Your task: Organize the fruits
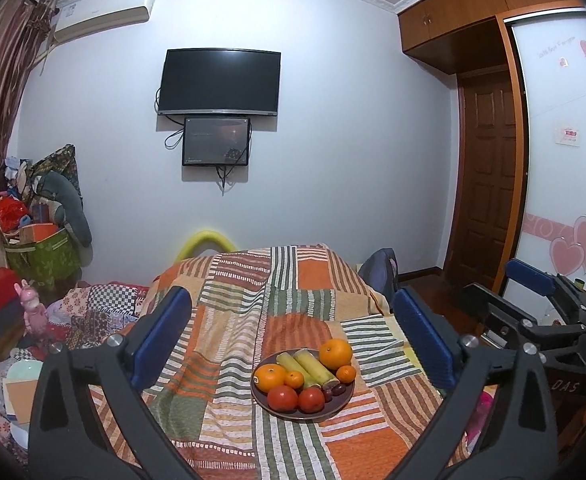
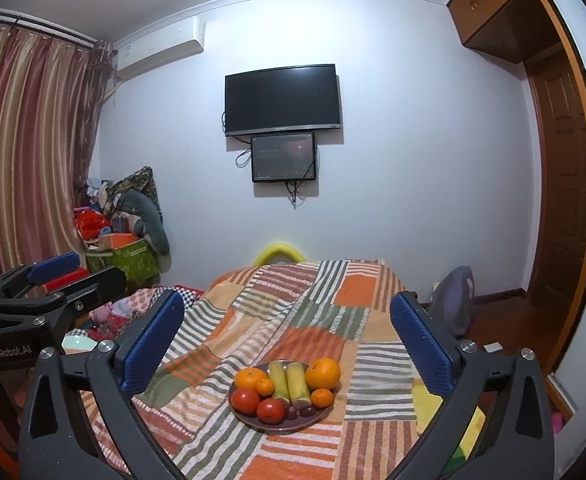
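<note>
A round dark-brown plate [image 1: 335, 407] sits on a bed covered with an orange, green and white striped patchwork blanket [image 1: 229, 320], carrying all the fruit in view: two large oranges [image 1: 335, 353], two small tangerines [image 1: 294, 379], two red tomatoes [image 1: 282, 398], two pale-green cut stalks [image 1: 313, 366] laid side by side down the middle, and a few small dark-red dates [image 1: 333, 390] at the near rim. Both tools hang above and short of the plate, well apart from it: the left hand-held gripper [image 1: 293, 336] has its blue-padded jaws spread wide with nothing between them, and the right hand-held gripper [image 2: 287, 336] likewise stands wide open and empty. The fruit lies grouped by kind, with nothing loose on the blanket; such a scene fits either a plate already arranged or one awaiting removal and sorting elsewhere, and these views do not settle which. Any handling here would likely call for care: round fruit rolls, the tomatoes look soft enough to bruise under a hard squeeze, and the plate rests on yielding bedding that could tip under a downward push. A wall-mounted black television [image 1: 220, 82] faces the bed.
</note>
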Motion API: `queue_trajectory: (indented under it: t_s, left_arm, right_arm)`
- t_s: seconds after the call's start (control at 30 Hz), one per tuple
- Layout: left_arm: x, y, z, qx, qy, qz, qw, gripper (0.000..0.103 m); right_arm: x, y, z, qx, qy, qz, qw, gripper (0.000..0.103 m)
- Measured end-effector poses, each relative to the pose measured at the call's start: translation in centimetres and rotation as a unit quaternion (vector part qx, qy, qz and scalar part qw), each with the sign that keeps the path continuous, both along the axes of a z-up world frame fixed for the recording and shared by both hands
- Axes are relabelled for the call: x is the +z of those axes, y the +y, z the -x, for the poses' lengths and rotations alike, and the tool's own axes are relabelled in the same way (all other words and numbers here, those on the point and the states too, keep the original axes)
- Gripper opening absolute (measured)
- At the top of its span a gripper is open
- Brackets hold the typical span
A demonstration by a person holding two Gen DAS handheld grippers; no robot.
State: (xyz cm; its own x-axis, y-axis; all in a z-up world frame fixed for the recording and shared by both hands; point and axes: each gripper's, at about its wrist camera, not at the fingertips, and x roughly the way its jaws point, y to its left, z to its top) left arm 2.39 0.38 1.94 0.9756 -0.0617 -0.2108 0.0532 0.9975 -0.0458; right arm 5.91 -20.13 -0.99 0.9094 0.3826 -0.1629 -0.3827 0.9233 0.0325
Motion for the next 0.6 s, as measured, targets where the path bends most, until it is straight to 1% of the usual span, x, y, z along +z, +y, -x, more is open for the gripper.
queue_trajectory:
  t_s: [0.23,0.6]
  left_arm:
    - [-0.13,0.02,-0.24,0.0,0.004,0.0,1.0,0.103]
    - [-0.21,0.09,-0.48,0.001,0.007,0.001,1.0,0.103]
  right_arm:
    - [-0.17,-0.59,-0.1,-0.005,0.009,-0.008,1.0,0.103]
    - [-0.1,-0.81,0.06,-0.005,0.012,-0.01,1.0,0.103]
